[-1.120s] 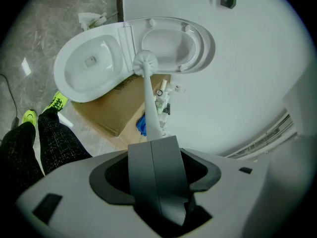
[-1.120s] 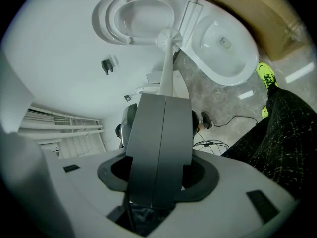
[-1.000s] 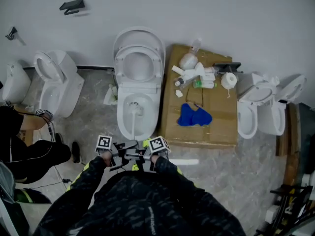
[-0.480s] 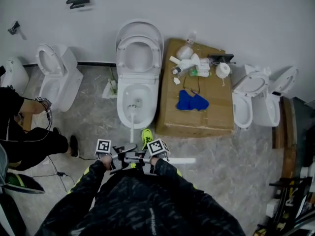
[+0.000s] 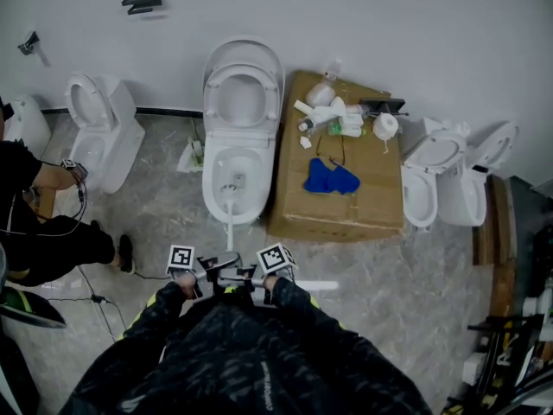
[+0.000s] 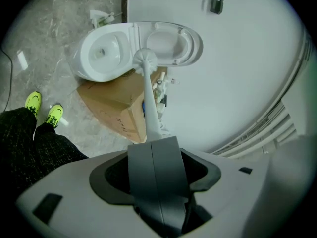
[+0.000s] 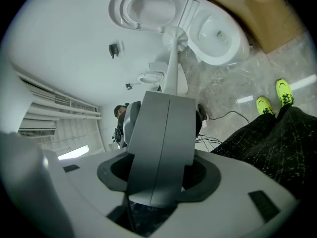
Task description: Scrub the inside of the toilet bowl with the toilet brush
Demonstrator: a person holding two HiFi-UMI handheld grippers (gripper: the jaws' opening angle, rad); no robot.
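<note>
Left gripper and right gripper both clamp the toilet brush (head in the toilet bowl at 12 o'clock), so firm circular strokes should reach every wall.

One brush, one box

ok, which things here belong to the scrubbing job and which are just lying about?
Job: toilet brush, centre toilet bowl, left tongs and right tongs, both shut on the handle.
Lying about: cardboard box, blue cloth, bottles, paper roll, spare toilets.
</note>
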